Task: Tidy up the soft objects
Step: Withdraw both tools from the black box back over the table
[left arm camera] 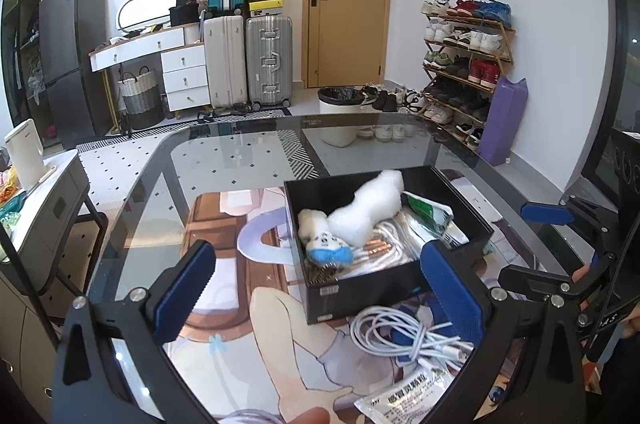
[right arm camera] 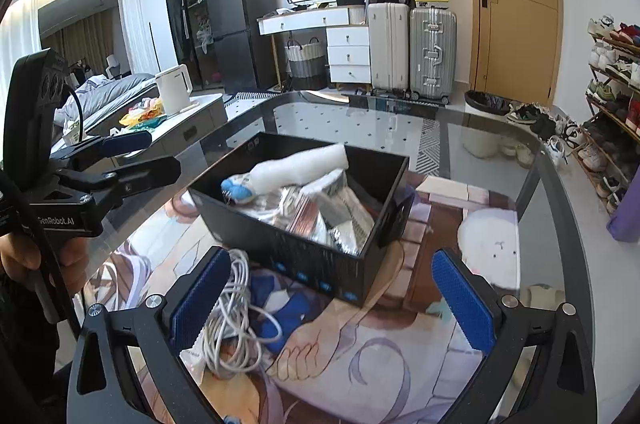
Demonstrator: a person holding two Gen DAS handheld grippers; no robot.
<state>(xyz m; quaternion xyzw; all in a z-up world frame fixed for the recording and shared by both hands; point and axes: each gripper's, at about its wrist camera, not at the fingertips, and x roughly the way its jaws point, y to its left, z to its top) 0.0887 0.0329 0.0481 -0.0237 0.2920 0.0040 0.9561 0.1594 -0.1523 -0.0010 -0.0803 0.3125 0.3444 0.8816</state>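
A: What is being carried by the two tools at this moment?

B: Nothing. The left tool (left arm camera: 316,288) is being held with its jaws spread fully, and so is the right tool (right arm camera: 332,300); no object is being pressed by either pair of blue pads.

A: And where is the soft material being kept?

B: A white sock (left arm camera: 360,214) with a blue toe is being held inside the black box (left arm camera: 400,284) on the glass bench (left arm camera: 240,152), lying on top of foil packets (right arm camera: 340,220). A coiled white cable (left arm camera: 404,338) is being left outside, on the printed mat (right arm camera: 380,364) just in front of the box, with a white sachet (left arm camera: 404,402) beside it.

A: How is the cable being judged to handle?

B: It is being taken as light and limp, likely to sag and uncoil if a single loop is pinched. A hold across the bunched middle, where several strands are crossing, is being favoured.

A: And the sachet?

B: It is being read as thin, flat and slippery against the mat; an edge or corner is probably being needed for a grip. The sock is being regarded as compressible and easy to squeeze anywhere along its body.
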